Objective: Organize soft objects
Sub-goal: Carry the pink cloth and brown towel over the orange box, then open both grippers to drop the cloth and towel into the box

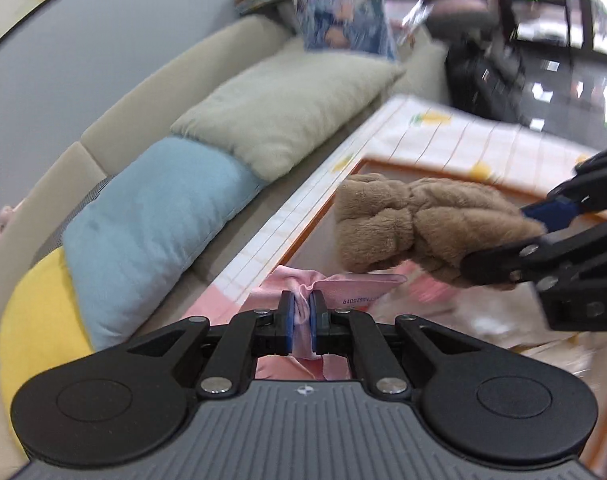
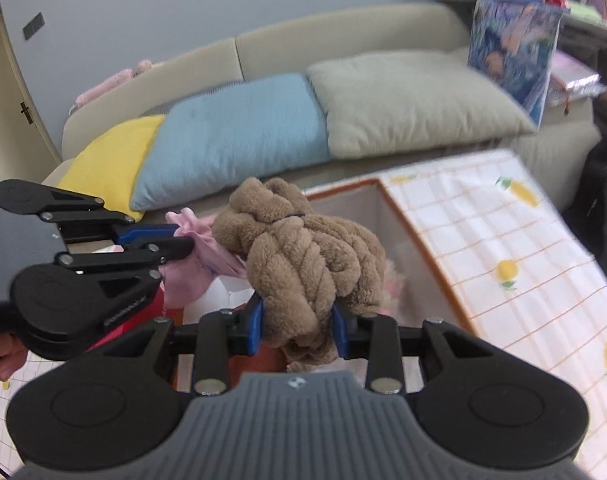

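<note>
- Left hand-held gripper (image 1: 302, 312): blue pads drawn narrow, pinching a fold of pink cloth (image 1: 303, 320) between them. In the right wrist view this same gripper (image 2: 175, 240) enters from the left with the cloth (image 2: 199, 260) hanging from its tips.
- Pink cloth: soft, creased, with a pale pink printed label lying just beyond the pads. It is held over the near left corner of the storage box (image 1: 303, 224).
- Right hand-held gripper (image 2: 299, 320): blue pads closed on the lower part of a brown knotted plush cushion (image 2: 303, 256). In the left wrist view it (image 1: 543, 232) reaches in from the right, gripping the cushion (image 1: 415, 224).
- Brown knotted plush cushion: thick fuzzy tubes wound into a ball, held above the open box, just right of the pink cloth.
- Storage box (image 2: 419, 240): fabric, open-topped, orange trim, white grid print with yellow fruit; its flap (image 2: 503, 248) lies out to the right. Pink and white soft items show inside, too blurred to name.
- Sofa (image 2: 343, 28): beige, beyond the box, against a grey-blue wall.
- Sofa pillows, left to right: yellow pillow (image 2: 111, 160), blue pillow (image 2: 239, 132), grey-green pillow (image 2: 407, 100).
- Illustrated blue poster (image 2: 511, 52): stands at the sofa's far right end.
</note>
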Motion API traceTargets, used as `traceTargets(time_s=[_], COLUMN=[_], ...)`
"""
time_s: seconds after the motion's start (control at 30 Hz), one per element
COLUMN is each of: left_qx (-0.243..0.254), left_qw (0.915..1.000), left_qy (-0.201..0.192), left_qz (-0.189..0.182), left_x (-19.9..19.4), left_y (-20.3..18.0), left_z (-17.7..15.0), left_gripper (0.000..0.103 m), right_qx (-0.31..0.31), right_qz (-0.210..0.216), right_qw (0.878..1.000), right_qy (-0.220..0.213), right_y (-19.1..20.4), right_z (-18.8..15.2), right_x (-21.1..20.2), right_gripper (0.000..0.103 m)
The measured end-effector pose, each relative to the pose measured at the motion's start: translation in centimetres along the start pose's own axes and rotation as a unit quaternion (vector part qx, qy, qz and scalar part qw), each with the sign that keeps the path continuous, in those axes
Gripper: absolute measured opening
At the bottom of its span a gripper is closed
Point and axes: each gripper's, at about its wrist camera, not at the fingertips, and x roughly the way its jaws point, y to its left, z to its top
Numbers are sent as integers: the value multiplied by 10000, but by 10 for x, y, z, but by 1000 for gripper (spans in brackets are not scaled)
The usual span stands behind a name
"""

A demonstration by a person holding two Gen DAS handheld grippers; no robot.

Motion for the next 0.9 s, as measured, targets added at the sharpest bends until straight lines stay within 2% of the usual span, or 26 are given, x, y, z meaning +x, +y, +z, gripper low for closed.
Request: traceTargets(time_s=[0.17,0.23,0.37,0.4,0.53,0.67,0.73,0.9], left_qx=[59,24,-30,-79,-294,-349,-376,-609], left_qw=[9996,9992,9988,9988,9976,9975,9975,9968], left_qy=[259,350,363,334,255,143,53,-263], left_qz=[-101,-214,-326,-354,-574,-595,-592,-444], left_x=[31,41,51,50,46,32,22,-23], left_y=[3,4,9,10,16,19,23,36], left_z=[-2,-4,-9,-9,-12,-12,-9,-9], left_gripper=[11,18,22,28,46,51,57,62], right_qx=[336,389,384,355,235,196,187,5], right_qz=[70,10,2,-6,-95,-162,-194,-456], right_qw=[9985,9974,9960,9960,9964,9966,9966,9978], right_qy=[417,600,803,815,807,788,777,487], right_y=[-2,-2,0,1,6,9,9,22], right_z=[1,-1,-7,-8,-9,-6,-3,11], right_x=[37,50,65,66,69,62,53,14], right_gripper=[33,33,37,37,46,52,58,60])
